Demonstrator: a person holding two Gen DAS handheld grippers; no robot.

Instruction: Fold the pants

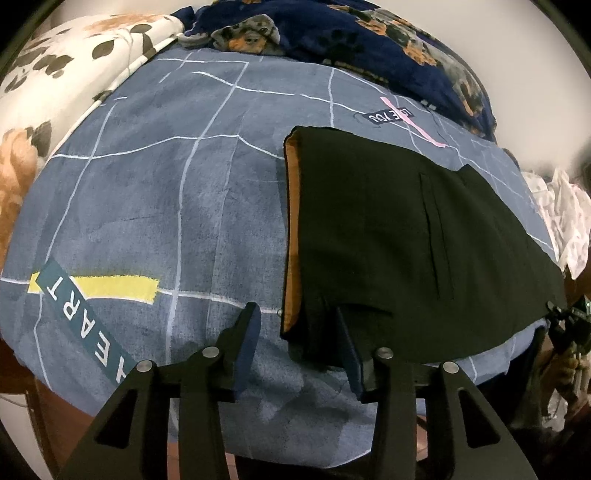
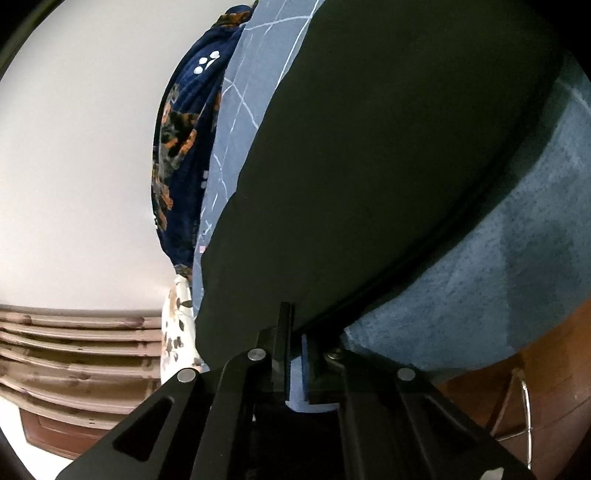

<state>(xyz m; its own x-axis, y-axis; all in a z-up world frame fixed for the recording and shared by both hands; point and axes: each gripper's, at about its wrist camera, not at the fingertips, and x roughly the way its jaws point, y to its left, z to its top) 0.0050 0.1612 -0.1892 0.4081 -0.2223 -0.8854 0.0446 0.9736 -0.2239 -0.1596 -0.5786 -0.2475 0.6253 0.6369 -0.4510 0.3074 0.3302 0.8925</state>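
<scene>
Black pants (image 1: 388,229) lie flat on a blue-grey bed sheet (image 1: 147,192), with the orange-lined waistband (image 1: 293,229) as their left edge in the left wrist view. My left gripper (image 1: 297,323) is open at the near waistband corner. That corner lies between the fingers without being pressed, and the right finger (image 1: 347,343) rests over the cloth. In the right wrist view the pants (image 2: 369,166) fill the middle of the picture. My right gripper (image 2: 295,325) is shut on their near edge, and the black cloth runs away from the narrow gap between the jaws.
A navy dog-print blanket (image 1: 369,33) is bunched at the far side of the bed. A white floral quilt (image 1: 74,62) lies at the far left and a white patterned cloth (image 1: 565,214) at the right. Brown slatted wood (image 2: 74,350) stands beside the bed, under a pale wall.
</scene>
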